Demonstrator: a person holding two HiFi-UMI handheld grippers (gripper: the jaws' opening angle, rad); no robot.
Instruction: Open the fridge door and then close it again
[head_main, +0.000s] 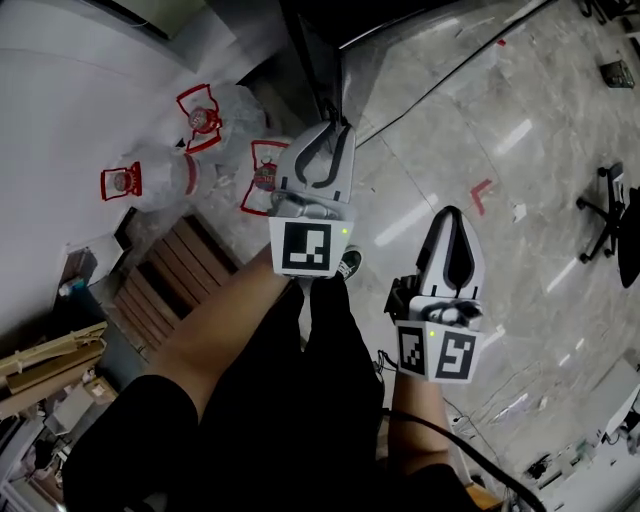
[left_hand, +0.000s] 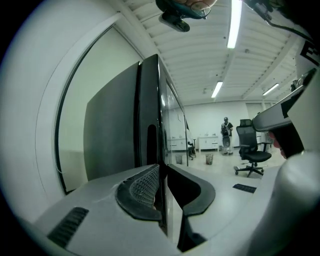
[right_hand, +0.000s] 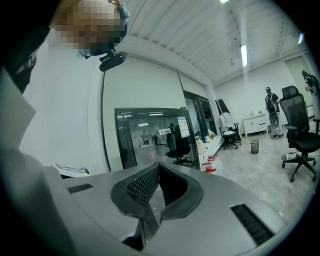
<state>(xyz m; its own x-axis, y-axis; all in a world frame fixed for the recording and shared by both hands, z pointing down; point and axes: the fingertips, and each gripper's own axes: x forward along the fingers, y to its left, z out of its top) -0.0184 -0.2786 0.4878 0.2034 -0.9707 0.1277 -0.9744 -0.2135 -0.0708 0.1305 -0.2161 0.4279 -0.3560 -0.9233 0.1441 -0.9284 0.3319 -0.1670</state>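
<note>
The fridge is tall and black. In the left gripper view its door (left_hand: 112, 135) stands edge-on straight ahead, with a slot handle (left_hand: 151, 142). From the head view the door's (head_main: 315, 60) top edge is a dark strip ending at my left gripper (head_main: 338, 126). The left gripper (left_hand: 161, 170) is shut on the door's thin edge, which runs down between its jaws. My right gripper (head_main: 450, 212) hangs lower right, apart from the fridge. The right gripper (right_hand: 159, 165) is shut and empty, facing a glossy black panel (right_hand: 150, 135).
Clear bags with red prints (head_main: 200, 115) and a wooden pallet (head_main: 170, 270) lie on the floor at left by a white wall (head_main: 60, 120). An office chair (head_main: 610, 215) stands at right. A person (left_hand: 226, 132) stands far across the room. My legs fill the lower middle.
</note>
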